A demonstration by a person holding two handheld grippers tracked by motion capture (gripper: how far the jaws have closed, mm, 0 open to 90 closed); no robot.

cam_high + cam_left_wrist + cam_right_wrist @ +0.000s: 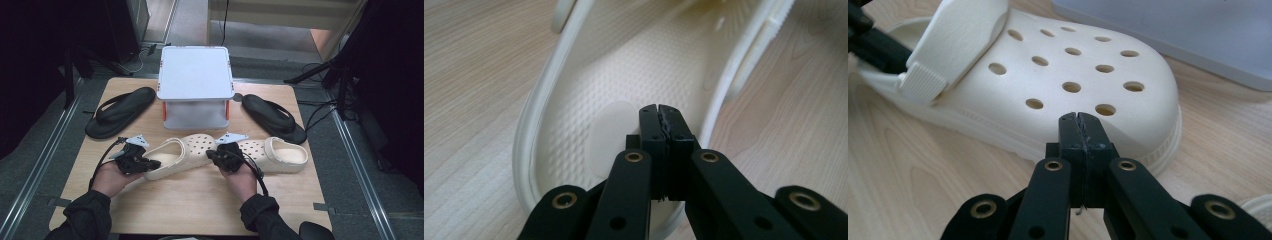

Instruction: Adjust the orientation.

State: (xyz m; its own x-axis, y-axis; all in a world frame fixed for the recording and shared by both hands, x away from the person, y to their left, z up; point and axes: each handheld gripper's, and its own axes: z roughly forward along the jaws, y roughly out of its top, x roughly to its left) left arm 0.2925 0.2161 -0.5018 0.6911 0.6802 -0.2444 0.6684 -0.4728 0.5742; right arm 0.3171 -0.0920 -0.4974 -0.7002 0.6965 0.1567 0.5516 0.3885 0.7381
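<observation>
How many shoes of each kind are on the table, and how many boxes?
Cream clogs: 2, left one, right one
Black flip-flops: 2, left one, right one
White boxes: 1
Total: 5 things

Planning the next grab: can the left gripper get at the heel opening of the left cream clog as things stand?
Probably yes. The left gripper, jaws shut, already points into the open heel of the left cream clog with nothing between; the heel strap sits at the heel rim. The jaws must open first.
</observation>
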